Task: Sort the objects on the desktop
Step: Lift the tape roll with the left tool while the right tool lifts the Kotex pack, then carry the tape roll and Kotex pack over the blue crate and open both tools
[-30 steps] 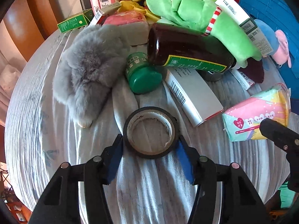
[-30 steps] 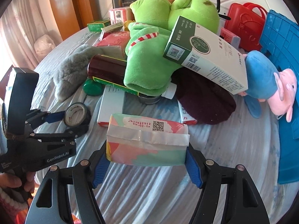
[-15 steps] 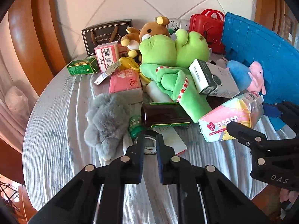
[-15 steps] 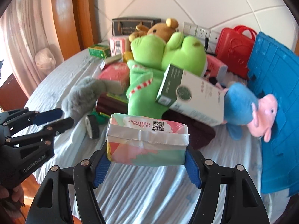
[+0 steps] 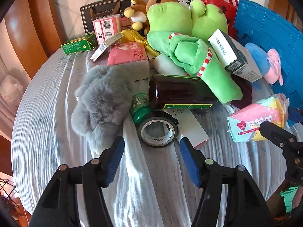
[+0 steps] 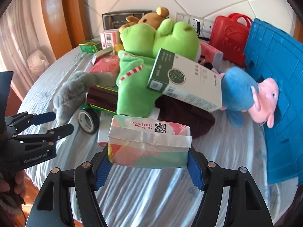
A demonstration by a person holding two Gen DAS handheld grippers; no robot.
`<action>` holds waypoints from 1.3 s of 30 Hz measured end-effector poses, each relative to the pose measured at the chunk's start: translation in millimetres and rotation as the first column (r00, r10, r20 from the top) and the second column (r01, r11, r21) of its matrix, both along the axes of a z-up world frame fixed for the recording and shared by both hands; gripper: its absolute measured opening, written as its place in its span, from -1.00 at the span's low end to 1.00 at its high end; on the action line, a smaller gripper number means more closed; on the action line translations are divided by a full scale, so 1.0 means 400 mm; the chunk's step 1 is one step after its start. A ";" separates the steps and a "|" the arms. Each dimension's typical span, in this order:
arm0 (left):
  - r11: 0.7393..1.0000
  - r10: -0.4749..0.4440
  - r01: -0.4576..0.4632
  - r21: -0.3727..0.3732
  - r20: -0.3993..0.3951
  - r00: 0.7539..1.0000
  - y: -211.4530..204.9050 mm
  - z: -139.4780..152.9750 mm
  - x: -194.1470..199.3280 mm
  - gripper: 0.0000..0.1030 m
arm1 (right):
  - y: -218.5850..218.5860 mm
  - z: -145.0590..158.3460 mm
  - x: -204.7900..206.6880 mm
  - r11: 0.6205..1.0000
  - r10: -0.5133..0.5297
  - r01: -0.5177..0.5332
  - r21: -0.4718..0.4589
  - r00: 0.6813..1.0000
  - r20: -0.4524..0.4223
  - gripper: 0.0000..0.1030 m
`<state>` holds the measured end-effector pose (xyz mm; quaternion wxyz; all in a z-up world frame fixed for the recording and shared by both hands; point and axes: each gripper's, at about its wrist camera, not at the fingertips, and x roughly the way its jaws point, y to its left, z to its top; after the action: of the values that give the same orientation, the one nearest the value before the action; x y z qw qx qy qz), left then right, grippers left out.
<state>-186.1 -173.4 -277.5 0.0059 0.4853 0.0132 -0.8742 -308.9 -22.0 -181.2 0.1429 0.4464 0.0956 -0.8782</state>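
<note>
The left gripper (image 5: 151, 157) hovers with fingers spread and empty just short of a black tape roll (image 5: 158, 130), which lies straight ahead, tilted against a green-capped bottle (image 5: 139, 106) and a white box (image 5: 189, 128) on the cloth-covered desk (image 5: 47, 117). The right gripper (image 6: 149, 170), farther off, clamps a pastel tissue pack (image 6: 149, 143) by its ends, raised off the desk.
</note>
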 end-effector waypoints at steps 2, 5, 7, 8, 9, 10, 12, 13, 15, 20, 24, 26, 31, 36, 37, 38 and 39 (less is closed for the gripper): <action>1.000 0.012 -0.011 -0.014 0.027 1.000 0.015 -0.039 -0.038 0.17 | -0.003 -0.018 -0.019 1.000 -0.002 0.002 0.006 1.000 0.004 0.36; 0.998 0.055 -0.054 -0.015 0.047 0.997 0.020 -0.088 -0.089 0.14 | -0.011 -0.045 -0.048 1.000 -0.005 0.005 0.016 1.000 0.008 0.36; 0.998 0.064 -0.064 -0.006 0.029 0.998 0.019 -0.093 -0.100 0.07 | -0.017 -0.060 -0.062 1.000 -0.005 0.005 0.015 1.000 0.018 0.36; 0.998 0.061 -0.061 -0.003 0.013 0.998 0.018 -0.084 -0.095 0.07 | -0.019 -0.066 -0.065 1.000 -0.005 0.004 0.016 1.000 0.022 0.36; 0.998 0.056 -0.056 -0.002 -0.006 0.998 0.018 -0.069 -0.084 0.07 | -0.022 -0.067 -0.066 1.000 -0.002 0.001 0.016 1.000 0.024 0.36; 0.999 0.049 -0.050 -0.003 -0.019 0.999 0.018 -0.053 -0.072 0.07 | -0.023 -0.067 -0.066 1.000 0.001 -0.002 0.015 1.000 0.024 0.36; 0.999 0.042 -0.043 -0.016 -0.065 0.997 0.021 -0.002 -0.039 0.07 | -0.022 -0.055 -0.063 1.000 0.003 -0.003 0.009 1.000 0.016 0.36; 0.999 0.039 -0.041 -0.022 -0.083 0.996 0.025 0.020 -0.028 0.07 | -0.020 -0.040 -0.061 1.000 0.001 -0.001 0.002 1.000 0.006 0.36; 0.999 0.033 -0.036 -0.021 -0.123 0.992 0.031 0.070 -0.006 0.07 | -0.021 -0.014 -0.058 1.000 0.000 -0.001 -0.015 1.000 -0.017 0.36; 1.000 0.017 -0.022 -0.018 -0.202 0.979 0.043 0.169 0.016 0.07 | -0.029 0.089 -0.034 1.000 0.001 -0.004 -0.022 0.993 -0.118 0.35; 1.000 -0.008 0.004 -0.017 -0.253 0.967 0.062 0.234 0.016 0.07 | -0.025 0.168 -0.011 1.000 -0.018 0.015 -0.019 0.981 -0.192 0.35; 1.000 -0.026 0.023 -0.014 -0.279 0.960 0.079 0.268 0.013 0.07 | -0.017 0.210 0.006 0.999 -0.031 0.027 -0.018 0.972 -0.231 0.35; 0.997 -0.071 0.070 -0.017 -0.361 0.930 0.146 0.368 0.017 0.07 | 0.025 0.315 0.043 0.998 -0.067 0.065 -0.017 0.941 -0.332 0.34; 0.992 -0.121 0.121 -0.027 -0.433 0.893 0.262 0.457 0.010 0.07 | 0.118 0.410 0.060 0.993 -0.119 0.116 -0.033 0.900 -0.420 0.34; 0.991 -0.129 0.131 -0.028 -0.446 0.886 0.291 0.473 0.008 0.07 | 0.142 0.429 0.061 0.991 -0.129 0.127 -0.034 0.889 -0.439 0.34; 0.990 -0.139 0.141 -0.029 -0.462 0.876 0.324 0.490 0.005 0.07 | 0.172 0.449 0.061 0.990 -0.139 0.137 -0.037 0.878 -0.458 0.34; 0.988 -0.148 0.151 -0.032 -0.477 0.867 0.359 0.505 0.002 0.07 | 0.203 0.468 0.061 0.988 -0.149 0.148 -0.042 0.867 -0.476 0.34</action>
<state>-185.3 -29.7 -75.4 -0.0665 0.2544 -0.0207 -0.9646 -284.7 59.2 6.1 0.0479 0.2220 0.0915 -0.9696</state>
